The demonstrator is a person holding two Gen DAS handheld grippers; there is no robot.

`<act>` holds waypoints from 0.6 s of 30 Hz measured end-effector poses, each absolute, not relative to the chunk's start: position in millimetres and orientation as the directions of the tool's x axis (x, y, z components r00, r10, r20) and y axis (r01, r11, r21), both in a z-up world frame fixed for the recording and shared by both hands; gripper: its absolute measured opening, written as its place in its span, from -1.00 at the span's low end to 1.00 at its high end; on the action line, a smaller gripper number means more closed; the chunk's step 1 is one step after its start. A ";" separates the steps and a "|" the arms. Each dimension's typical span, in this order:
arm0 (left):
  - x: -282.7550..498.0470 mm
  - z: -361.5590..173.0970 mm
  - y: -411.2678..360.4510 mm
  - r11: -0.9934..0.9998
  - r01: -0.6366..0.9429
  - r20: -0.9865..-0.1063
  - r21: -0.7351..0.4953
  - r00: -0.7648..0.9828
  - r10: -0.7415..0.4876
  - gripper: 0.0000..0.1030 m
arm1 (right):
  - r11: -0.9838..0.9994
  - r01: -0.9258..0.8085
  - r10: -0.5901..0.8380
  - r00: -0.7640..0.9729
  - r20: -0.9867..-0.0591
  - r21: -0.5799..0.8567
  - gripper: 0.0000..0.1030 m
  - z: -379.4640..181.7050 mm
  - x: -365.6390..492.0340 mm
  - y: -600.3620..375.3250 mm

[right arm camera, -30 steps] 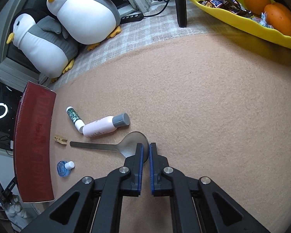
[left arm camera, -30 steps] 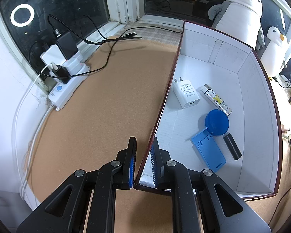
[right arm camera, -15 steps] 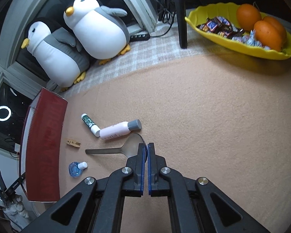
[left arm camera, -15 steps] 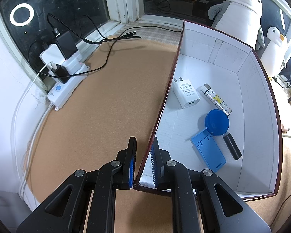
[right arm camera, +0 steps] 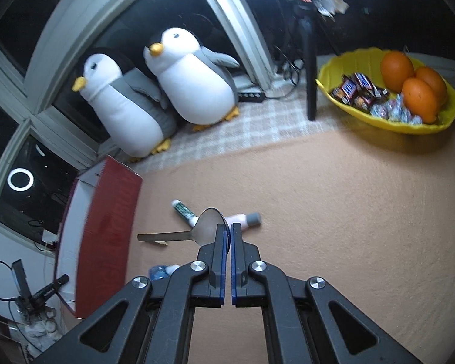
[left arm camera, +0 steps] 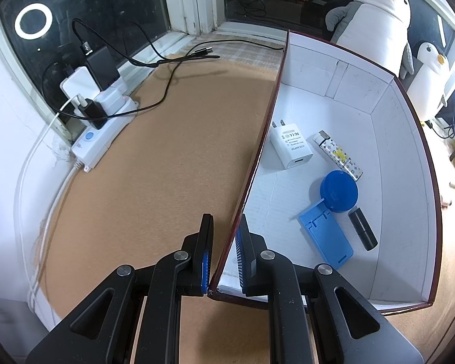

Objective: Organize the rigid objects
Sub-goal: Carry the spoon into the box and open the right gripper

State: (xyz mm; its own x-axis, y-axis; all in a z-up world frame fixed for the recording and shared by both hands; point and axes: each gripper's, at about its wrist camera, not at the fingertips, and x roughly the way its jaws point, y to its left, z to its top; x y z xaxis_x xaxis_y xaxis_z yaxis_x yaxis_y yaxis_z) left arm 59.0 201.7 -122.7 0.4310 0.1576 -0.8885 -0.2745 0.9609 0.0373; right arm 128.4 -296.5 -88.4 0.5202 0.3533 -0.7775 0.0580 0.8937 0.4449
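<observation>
Spoon [right arm camera: 207, 227] now lifted off the mat, pinched at its bowl by right gripper [right arm camera: 229, 236]; left gripper [left arm camera: 224, 242] clamps box [left arm camera: 388, 163] wall. Carry step; next, swing frame-left over box.

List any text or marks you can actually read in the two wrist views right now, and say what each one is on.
"FC" and "CE" marks: on the white charger in the box, seen upside down.
Charger's smaller print: too small to read.
Patterned lighter: monogram-style pattern, no readable word.
Candy bar wrappers in the yellow bowl: blurred, unreadable.
Green-labelled tube: blurred, unreadable.
</observation>
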 end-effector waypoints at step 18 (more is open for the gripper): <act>68.4 -133.3 207.4 0.966 -0.257 -0.891 -0.008 0.440 0.110 -0.75 | 0.888 -0.315 0.457 0.515 -0.725 0.335 -0.96 7.1 158.8 -139.5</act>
State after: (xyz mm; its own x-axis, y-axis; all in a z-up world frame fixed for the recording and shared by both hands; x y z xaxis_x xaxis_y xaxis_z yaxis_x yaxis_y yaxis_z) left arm 68.4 207.4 -133.3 0.4398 0.1096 -0.8914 -0.2569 0.9664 -0.0080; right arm 158.8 -139.5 7.1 0.5153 0.4567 -0.7252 -0.3150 0.8879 0.3354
